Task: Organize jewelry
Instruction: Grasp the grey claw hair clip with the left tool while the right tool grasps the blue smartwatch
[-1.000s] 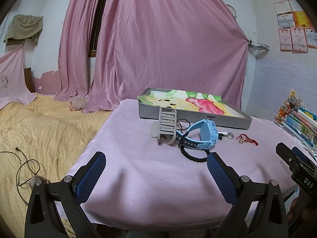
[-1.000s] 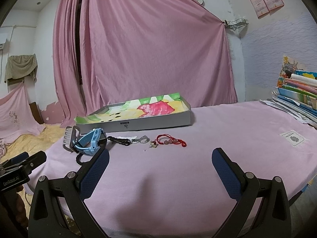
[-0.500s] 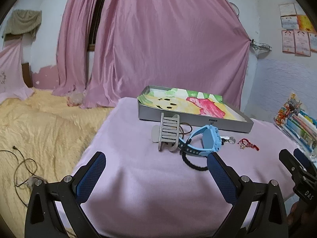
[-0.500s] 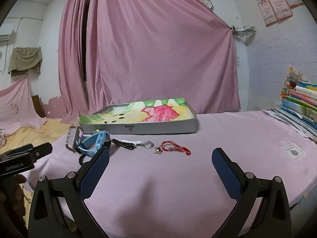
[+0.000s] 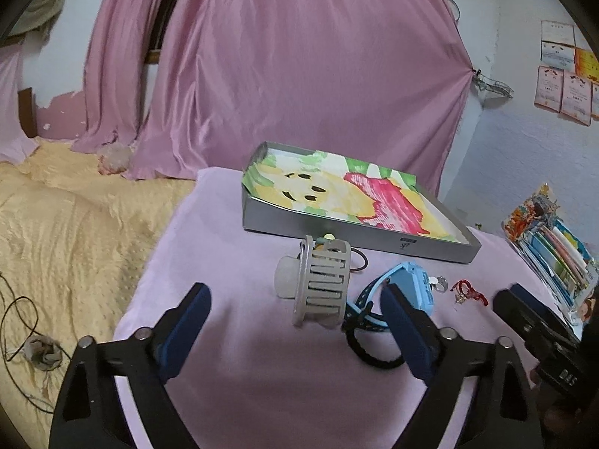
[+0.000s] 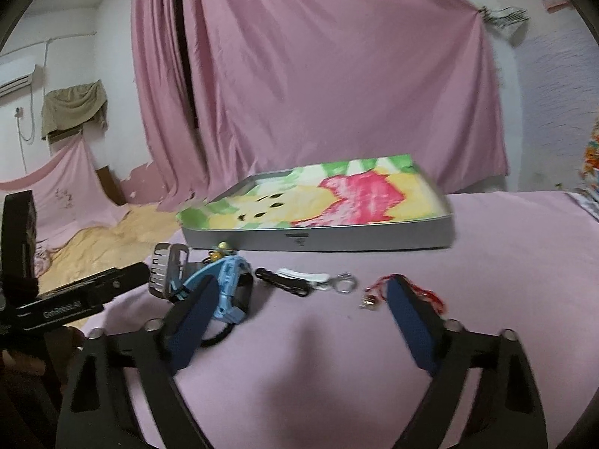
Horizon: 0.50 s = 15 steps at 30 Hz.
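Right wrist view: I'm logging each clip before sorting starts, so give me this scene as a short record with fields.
surface: pink cloth
tray: grey, colourful lining, behind the items
items in row: blue watch, black cord with ring, red string bracelet
left hand-held gripper: open, empty
right hand-held gripper: open, empty
items in tray: none visible

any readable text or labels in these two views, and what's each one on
"GenRobot.AI": on the left claw's black body, right wrist view.
"DAS", seen upside down: on the right claw's black body, left wrist view.
Small label on the grey tray's front wall: too small to read.
Wall certificates: too blurred.
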Motion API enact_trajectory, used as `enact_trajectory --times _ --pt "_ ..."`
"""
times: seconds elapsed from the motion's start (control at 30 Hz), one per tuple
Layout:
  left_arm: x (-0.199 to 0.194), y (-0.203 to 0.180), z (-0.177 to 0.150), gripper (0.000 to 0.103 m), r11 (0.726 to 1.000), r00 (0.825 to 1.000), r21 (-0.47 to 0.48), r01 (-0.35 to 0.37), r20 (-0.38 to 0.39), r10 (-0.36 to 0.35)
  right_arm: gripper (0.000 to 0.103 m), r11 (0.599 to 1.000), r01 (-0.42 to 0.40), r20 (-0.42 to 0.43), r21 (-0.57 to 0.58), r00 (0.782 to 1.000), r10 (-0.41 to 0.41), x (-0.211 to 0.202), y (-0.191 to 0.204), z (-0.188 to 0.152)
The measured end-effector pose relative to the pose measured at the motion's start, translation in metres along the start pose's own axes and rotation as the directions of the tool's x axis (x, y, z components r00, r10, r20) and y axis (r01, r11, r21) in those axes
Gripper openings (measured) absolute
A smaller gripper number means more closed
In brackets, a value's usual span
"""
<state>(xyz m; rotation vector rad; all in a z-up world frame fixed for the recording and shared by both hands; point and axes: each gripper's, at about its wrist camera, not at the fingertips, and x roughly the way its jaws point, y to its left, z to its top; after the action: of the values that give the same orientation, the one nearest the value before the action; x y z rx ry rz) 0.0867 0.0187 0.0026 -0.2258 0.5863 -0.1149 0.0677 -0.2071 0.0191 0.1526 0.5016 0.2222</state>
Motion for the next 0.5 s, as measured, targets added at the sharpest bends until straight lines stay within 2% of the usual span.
enact_trajectory --times 0.23,0.37,0.5 --pt "0.019 -0.002 0.009 0.056 0.997 0.996 0.024 0.068 -0.066 -0.066 0.052 0.996 -0.092 -0.109 -0.001 0.99 0.091 0.035 0.018 0.006" --pt "0.026 0.001 0.014 0.047 0.996 0.992 0.024 0.085 -0.093 -0.082 0.05 0.993 -0.115 -0.159 -0.02 0.981 0.111 0.047 0.03 0.006" --pt "0.031 -0.001 0.018 0.041 0.995 0.989 0.047 0.091 -0.118 -0.085 0.039 0.993 -0.114 -0.22 -0.035 0.97 0.104 0.059 0.036 0.007"
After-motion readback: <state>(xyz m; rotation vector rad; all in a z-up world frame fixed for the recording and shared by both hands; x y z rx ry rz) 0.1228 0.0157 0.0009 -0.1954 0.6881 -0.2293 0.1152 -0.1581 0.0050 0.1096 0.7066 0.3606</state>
